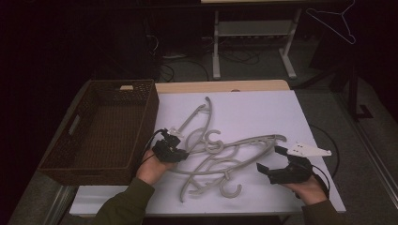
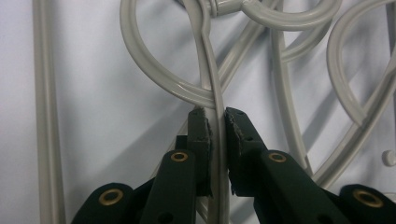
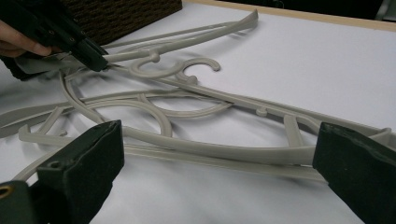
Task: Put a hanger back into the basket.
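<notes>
left claw [image 2: 217, 128] pinching grey hanger [image 2: 212, 84] | right claw [image 1: 271, 159] spread | no writing legible

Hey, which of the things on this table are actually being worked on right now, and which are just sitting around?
In use:
- hangers, tangled in a pile on the white tabletop
- left tool, closed on one hanger bar
- right tool, open beside the pile

Lying about:
- wicker basket, empty, at the left
- hanger on the rack behind the table

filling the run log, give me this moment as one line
left tongs: shut on hanger | right tongs: open, near hanger end | basket: left of hangers
</notes>
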`<state>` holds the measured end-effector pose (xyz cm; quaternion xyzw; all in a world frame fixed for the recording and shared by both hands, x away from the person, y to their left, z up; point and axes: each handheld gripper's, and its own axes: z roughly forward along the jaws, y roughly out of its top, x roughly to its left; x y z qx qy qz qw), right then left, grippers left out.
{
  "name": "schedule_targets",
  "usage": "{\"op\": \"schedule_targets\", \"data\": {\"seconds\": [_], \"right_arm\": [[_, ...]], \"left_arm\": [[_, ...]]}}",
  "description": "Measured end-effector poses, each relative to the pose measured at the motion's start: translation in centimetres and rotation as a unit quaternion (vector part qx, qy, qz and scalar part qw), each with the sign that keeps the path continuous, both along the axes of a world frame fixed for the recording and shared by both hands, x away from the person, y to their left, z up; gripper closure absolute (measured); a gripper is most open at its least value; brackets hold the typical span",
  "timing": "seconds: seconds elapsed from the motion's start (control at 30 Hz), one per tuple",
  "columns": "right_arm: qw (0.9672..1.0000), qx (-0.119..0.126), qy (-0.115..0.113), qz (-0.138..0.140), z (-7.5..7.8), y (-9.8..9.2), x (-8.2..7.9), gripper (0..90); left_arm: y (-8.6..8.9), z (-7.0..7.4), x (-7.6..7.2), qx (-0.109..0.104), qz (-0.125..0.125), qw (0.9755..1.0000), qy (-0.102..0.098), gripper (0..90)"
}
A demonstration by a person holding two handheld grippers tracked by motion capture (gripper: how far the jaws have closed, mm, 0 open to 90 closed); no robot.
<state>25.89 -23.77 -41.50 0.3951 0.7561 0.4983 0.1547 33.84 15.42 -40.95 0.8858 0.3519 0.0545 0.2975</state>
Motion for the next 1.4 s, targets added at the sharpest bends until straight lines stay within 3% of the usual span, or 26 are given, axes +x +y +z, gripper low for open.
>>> {"op": "schedule_targets", "data": {"seconds": [0.1,0.23,0.6,0.87,1.03,1.4], "right_arm": [[1.0,0.0,-0.002,0.0,0.0,0.0,0.0,1.3],[1.0,0.001,0.001,-0.002,0.0,0.0,0.0,1.4],[1.0,0.0,0.0,-0.001,0.0,-0.1,0.0,1.4],[1.0,0.003,0.0,-0.006,0.0,-0.2,0.0,1.4],[1.0,0.005,-0.002,-0.008,0.0,-0.4,0.0,1.4],[0.9999,0.011,-0.002,-0.007,0.1,-0.4,0.0,1.4]], "left_arm": [[-0.1,0.2,0.0,-0.014,0.001,0.9999,0.007,81.8],[-0.4,0.5,-0.2,-0.012,-0.004,0.9999,-0.002,82.0],[-0.3,1.9,-0.4,-0.044,-0.002,0.9988,-0.022,82.2],[-0.4,3.1,-0.4,-0.067,-0.008,0.9976,-0.014,82.2],[-0.3,4.8,0.1,-0.078,-0.02,0.9968,-0.006,82.2],[0.5,9.2,0.8,-0.089,-0.024,0.9956,-0.017,82.2]]}}
